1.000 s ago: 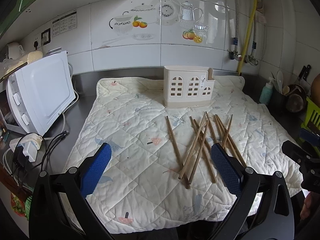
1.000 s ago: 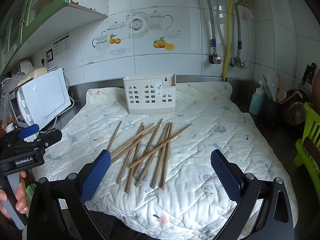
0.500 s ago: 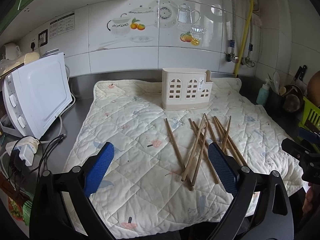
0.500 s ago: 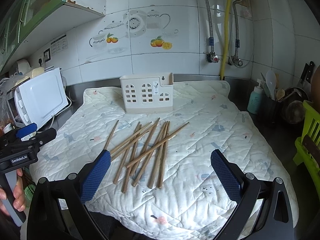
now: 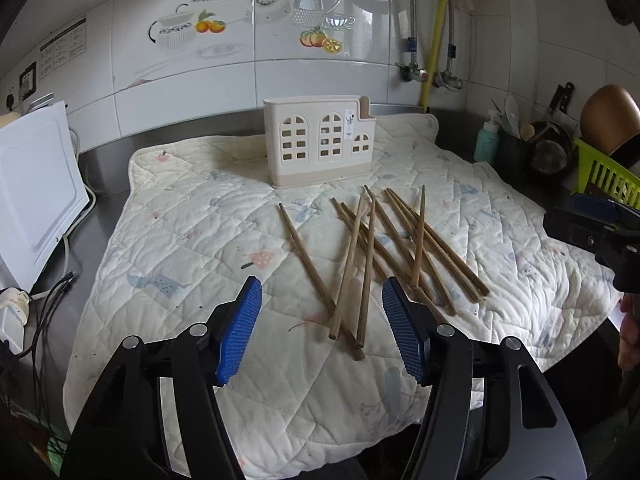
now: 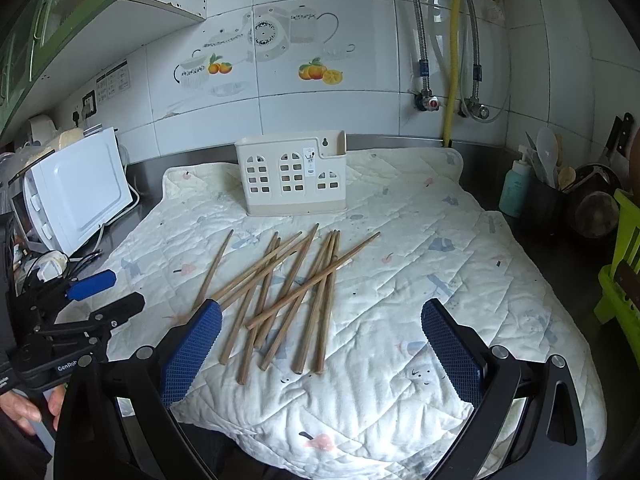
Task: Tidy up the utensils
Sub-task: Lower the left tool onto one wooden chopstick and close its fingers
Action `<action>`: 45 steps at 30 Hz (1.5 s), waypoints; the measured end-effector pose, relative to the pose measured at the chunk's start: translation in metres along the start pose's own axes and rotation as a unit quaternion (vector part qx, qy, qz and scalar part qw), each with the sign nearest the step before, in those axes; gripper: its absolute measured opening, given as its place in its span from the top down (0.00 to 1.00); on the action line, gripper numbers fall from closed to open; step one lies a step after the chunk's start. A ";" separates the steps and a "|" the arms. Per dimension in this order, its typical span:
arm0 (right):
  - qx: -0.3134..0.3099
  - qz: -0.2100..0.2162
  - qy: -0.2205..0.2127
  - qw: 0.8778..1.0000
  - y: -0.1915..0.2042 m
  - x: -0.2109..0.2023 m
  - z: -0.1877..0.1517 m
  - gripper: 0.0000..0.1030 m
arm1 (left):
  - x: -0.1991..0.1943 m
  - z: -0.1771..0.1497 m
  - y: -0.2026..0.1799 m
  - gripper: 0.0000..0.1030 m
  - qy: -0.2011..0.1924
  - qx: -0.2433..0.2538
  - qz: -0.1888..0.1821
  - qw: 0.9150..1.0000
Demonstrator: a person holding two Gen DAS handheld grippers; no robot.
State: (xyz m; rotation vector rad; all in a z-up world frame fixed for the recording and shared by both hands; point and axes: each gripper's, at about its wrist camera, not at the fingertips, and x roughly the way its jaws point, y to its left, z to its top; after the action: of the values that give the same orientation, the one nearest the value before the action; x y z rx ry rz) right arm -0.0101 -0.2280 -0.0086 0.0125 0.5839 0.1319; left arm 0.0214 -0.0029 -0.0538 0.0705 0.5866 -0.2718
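Several brown wooden chopsticks [image 5: 372, 256] lie crossed in a loose pile on a quilted mat [image 5: 180, 240]. They also show in the right wrist view [image 6: 288, 288]. A cream utensil holder [image 5: 320, 146] with window cut-outs stands upright behind them, empty as far as I can see; it also shows in the right wrist view [image 6: 292, 178]. My left gripper [image 5: 320, 336] is open and empty, just short of the near ends of the chopsticks. My right gripper [image 6: 320, 352] is wide open and empty, at the near ends of the pile.
A white appliance [image 5: 36, 192] with cables stands at the left of the counter. A bottle [image 6: 514, 188], a pot of utensils [image 6: 548, 196] and a green rack [image 6: 620, 272] stand at the right. The tiled wall [image 6: 320, 100] is behind.
The left gripper has moved forward and right toward the chopsticks, and its jaws have narrowed. The right gripper has shifted slightly.
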 end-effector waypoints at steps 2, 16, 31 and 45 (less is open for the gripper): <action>-0.002 0.001 0.005 1.000 0.002 0.004 -0.001 0.06 | 0.010 -0.003 0.001 0.39 0.014 0.000 -0.004 1.000; -0.010 -0.007 0.032 0.999 0.007 0.032 -0.003 0.06 | 0.056 -0.009 0.000 0.78 0.035 0.035 -0.058 0.997; -0.015 -0.020 0.061 0.998 0.018 0.061 -0.005 0.06 | 0.084 -0.008 0.004 0.86 0.043 0.049 -0.106 0.992; -0.008 -0.025 0.072 0.997 0.019 0.072 -0.005 0.06 | 0.096 -0.009 0.001 0.91 0.058 0.062 -0.115 0.990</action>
State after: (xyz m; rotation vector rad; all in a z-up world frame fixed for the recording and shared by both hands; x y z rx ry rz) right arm 0.0442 -0.2001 -0.0514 -0.0274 0.7271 0.0888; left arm 0.0933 -0.0229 -0.1141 0.1400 0.6932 -0.5307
